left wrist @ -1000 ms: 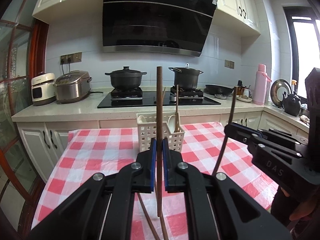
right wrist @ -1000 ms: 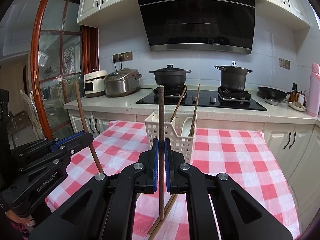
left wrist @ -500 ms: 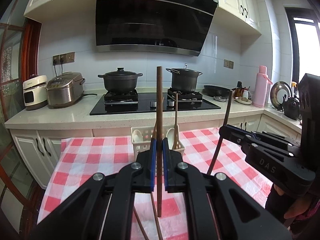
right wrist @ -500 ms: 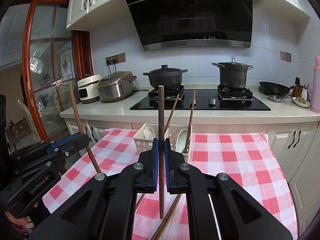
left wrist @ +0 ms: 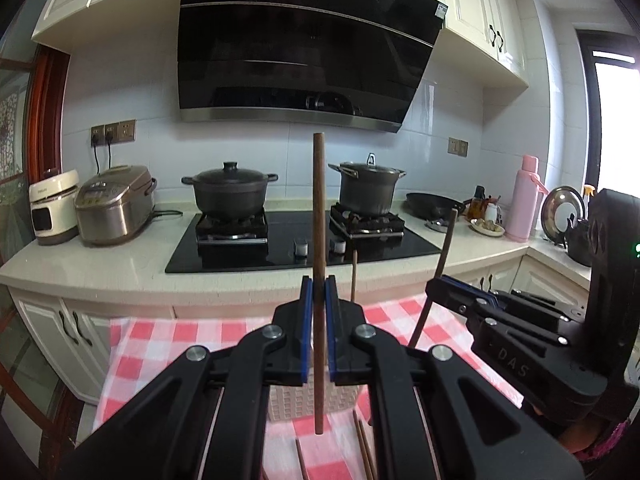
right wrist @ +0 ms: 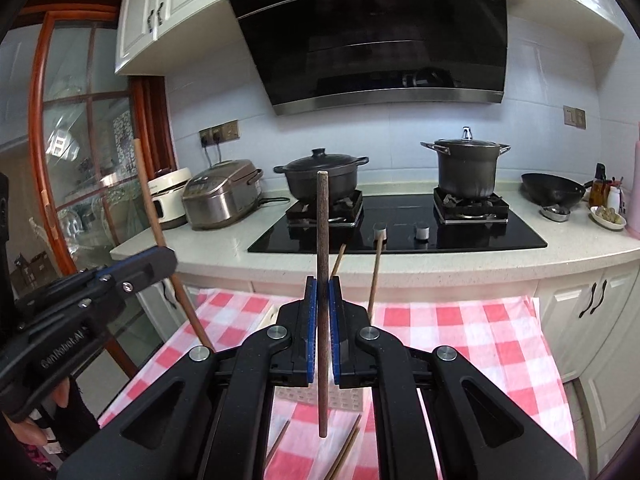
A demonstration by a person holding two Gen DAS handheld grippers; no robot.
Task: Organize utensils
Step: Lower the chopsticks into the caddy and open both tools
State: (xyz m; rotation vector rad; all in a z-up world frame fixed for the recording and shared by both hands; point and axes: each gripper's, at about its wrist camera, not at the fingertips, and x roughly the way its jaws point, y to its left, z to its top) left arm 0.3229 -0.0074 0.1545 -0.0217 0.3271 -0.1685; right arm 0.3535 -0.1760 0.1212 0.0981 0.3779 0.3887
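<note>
Brown wooden chopstick stands upright, clamped in the left gripper; the right gripper clamps another chopstick. White perforated plastic basket sits just ahead, below both.

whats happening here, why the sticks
A person is sorting utensils in a kitchen with a hand-held gripper in each hand. The left hand-held gripper is shut on one brown chopstick, held upright; the right hand-held gripper is shut on another chopstick the same way. Both are raised over the white utensil basket on the red checked tablecloth, which already has chopsticks standing in it. More loose chopsticks lie on the cloth nearby.
</note>
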